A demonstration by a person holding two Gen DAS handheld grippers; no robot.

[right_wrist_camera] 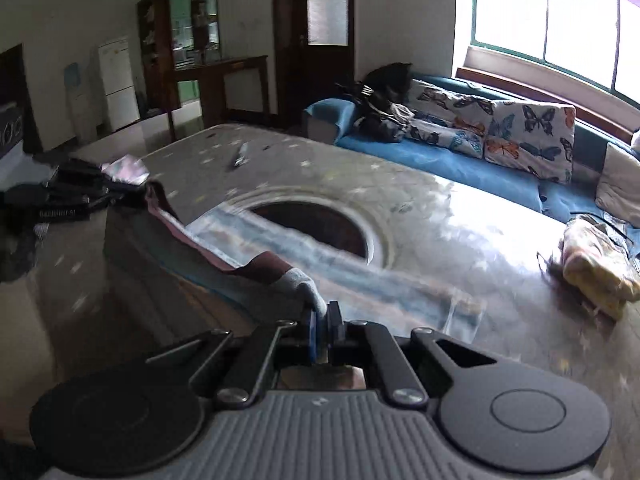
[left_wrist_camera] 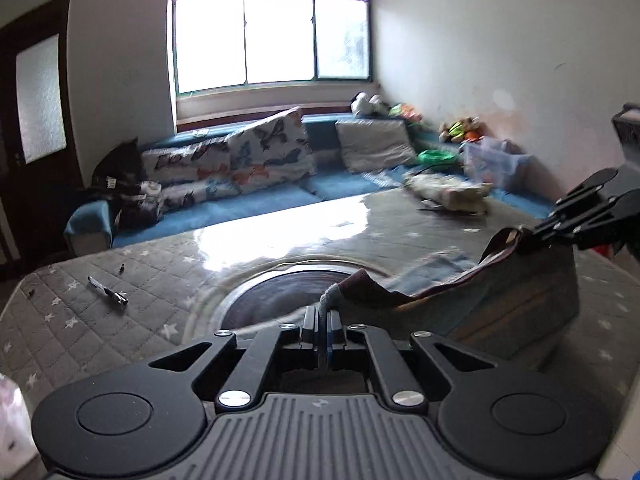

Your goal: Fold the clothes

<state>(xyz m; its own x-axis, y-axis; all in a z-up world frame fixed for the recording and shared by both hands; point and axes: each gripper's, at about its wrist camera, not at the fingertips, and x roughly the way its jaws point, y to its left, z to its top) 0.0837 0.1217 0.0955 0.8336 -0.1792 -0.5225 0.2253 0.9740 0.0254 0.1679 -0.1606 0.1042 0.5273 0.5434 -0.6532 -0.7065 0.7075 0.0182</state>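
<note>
I've got both the left gripper and right gripper clamped tight on the garment, lifted off the table, carrying the fold across next.

Daylight enters through the large green-framed window, which is overexposed to almost pure white in both views. Below the window, the grey star-patterned quilted table cover carries a strong white glare patch. Motion blur smears the striped brown and blue garment and the yellow crumpled cloth bundle. Far from the window the room looks dimmer. Fisheye distortion bends the walls, and the corners are dark.
</note>
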